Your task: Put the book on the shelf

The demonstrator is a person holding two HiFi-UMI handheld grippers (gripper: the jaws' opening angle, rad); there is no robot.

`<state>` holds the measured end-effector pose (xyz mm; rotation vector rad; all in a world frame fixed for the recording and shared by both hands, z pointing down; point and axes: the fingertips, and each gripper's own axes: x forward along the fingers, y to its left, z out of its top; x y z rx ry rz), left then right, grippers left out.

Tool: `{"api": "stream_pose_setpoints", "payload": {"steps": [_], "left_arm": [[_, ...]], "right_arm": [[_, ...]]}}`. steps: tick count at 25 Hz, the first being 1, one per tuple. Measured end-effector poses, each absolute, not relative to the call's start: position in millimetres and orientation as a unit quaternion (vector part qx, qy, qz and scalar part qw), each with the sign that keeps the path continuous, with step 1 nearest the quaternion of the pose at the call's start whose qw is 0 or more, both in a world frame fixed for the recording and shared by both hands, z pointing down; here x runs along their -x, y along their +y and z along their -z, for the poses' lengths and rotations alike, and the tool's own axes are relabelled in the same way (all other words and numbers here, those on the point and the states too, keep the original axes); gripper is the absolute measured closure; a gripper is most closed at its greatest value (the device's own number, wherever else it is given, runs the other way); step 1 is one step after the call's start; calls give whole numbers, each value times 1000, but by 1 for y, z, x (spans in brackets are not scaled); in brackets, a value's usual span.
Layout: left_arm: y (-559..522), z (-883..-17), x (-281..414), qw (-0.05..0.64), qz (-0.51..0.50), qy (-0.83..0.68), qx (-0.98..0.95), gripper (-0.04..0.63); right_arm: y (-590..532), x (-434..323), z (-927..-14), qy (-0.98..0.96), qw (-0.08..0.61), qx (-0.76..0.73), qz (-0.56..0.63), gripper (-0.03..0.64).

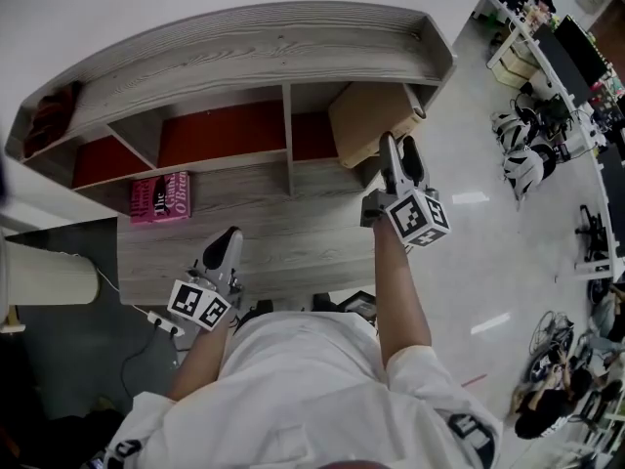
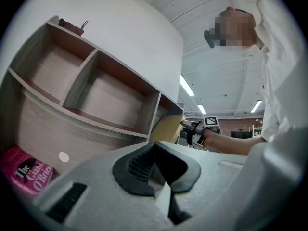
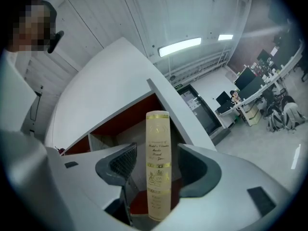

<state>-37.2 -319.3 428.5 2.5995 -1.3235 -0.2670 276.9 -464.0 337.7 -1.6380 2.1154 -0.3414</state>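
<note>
A tan book (image 1: 371, 120) stands leaning in the right-hand compartment of the grey wooden shelf (image 1: 244, 42). My right gripper (image 1: 398, 149) reaches to its spine. In the right gripper view the cream spine with gold print (image 3: 158, 162) stands upright between the jaws of the right gripper (image 3: 155, 166), with a small gap on each side, so it is open. My left gripper (image 1: 229, 244) hangs low in front of the shelf's base. Its jaws are together with nothing in them (image 2: 156, 165). From the left gripper view the tan book (image 2: 166, 129) and the right gripper (image 2: 191, 126) show at the shelf's far end.
A pink book (image 1: 161, 197) lies flat on the shelf's lower ledge at the left. A dark red object (image 1: 49, 110) sits on top of the shelf. A power strip (image 1: 161, 322) lies on the floor. Desks with monitors (image 1: 557, 37) stand at the right.
</note>
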Motion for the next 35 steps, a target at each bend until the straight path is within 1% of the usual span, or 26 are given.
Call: {"api": "stream_pose_setpoints", "payload": {"steps": [3,6,10,14,18,22,27,30,35], "left_arm": [[-318,-426,39,104,96,-437,-888,580],[-315,-423,42,99,97,-423,-896,580],[-315,-416,52,90,104,-406,-903,580],[-313,-407,65,82,115,-391,-910,580],[-307,-405,75,73,110,-370,-920,580],[-298,-404,87,68,107,-350,-928,580],[-292,-406,100,53,93,-328,-938,580],[-289,-409,105,48,89,-321,-942,580],[-280,-427,107,61,81,-310,-945,580]], "right_arm": [[-446,-285,-335,756,213,610,107,383],[-425,-285,-333,756,187,623,76,393],[-392,-270,-322,763,154,628,25,473],[-356,-248,-309,765,118,632,-34,520],[-321,-222,-299,765,94,634,-68,565],[-290,-188,-299,773,70,625,-83,583],[-255,-150,-317,780,52,620,-63,595],[-235,-138,-331,775,42,628,-53,597],[-198,-128,-344,757,29,648,-83,600]]}}
